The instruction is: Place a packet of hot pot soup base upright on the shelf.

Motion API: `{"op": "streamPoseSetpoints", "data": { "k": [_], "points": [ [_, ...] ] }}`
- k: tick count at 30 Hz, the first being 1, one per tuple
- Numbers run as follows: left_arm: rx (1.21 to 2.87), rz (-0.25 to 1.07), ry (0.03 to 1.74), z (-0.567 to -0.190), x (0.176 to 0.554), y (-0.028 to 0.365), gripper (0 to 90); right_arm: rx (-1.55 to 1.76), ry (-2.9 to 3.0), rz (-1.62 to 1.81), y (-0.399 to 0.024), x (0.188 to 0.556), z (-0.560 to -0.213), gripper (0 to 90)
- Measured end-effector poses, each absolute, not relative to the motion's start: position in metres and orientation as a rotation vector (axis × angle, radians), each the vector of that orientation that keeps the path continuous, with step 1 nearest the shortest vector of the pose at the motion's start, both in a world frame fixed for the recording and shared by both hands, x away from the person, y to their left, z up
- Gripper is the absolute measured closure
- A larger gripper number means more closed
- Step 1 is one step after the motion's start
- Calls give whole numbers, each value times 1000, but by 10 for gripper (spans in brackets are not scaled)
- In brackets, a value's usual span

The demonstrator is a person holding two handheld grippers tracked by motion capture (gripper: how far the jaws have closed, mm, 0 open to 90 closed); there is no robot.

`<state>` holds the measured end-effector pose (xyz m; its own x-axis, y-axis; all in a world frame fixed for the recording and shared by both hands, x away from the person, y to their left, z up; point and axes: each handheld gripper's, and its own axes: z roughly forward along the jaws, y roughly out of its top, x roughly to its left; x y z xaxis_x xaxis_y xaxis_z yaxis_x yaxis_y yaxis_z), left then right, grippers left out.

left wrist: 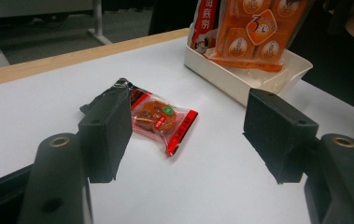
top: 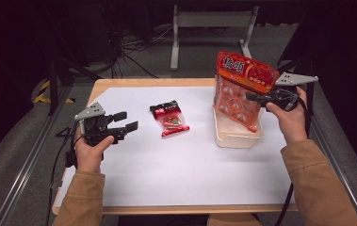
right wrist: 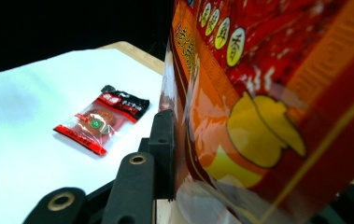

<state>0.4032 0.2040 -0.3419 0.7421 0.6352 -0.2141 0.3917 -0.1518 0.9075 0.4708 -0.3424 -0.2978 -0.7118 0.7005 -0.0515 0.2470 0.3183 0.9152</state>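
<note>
A white table (top: 176, 174) with a wooden edge fills the middle of the high view, and a person's two hands in tan sleeves reach in from below, each holding a black gripper.

The largest item is an orange and red snack bag (top: 241, 89) printed with large characters and a clear window showing rows of small wrapped pieces. It stands nearly upright, its bottom edge resting inside a shallow cream tray (top: 235, 137). The right gripper (top: 256, 97) is clamped on the bag's side edge, and in the right gripper view the bag's glossy plastic (right wrist: 268, 112) presses against the inner face of one jaw; the other jaw is hidden behind the bag.

A small packet (top: 170, 118) lies flat on the table, red and black with a clear centre showing a round brown snack and a green dot. The left gripper (top: 124, 121) hovers above the table with its jaws spread wide and nothing between them. In the left gripper view the packet (left wrist: 158, 116) lies just beyond the jaws, close to the left one.
</note>
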Motion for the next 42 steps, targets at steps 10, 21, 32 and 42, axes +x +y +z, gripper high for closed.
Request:
{"op": "streamPoseSetpoints", "data": {
  "k": [10,21,32,42],
  "points": [
    [1777,260,809,-343,404,203,336,882,2151,1368,-346,470,-310,701],
    [1776,258,812,-343,404,203,335,909,2187,1292,-338,472,-331,700],
    [1777,256,811,-344,404,203,333,923,2176,1318,-340,471,-344,700],
    [1787,247,819,-345,405,202,328,1039,2129,1357,-352,471,-357,685]
  ]
}}
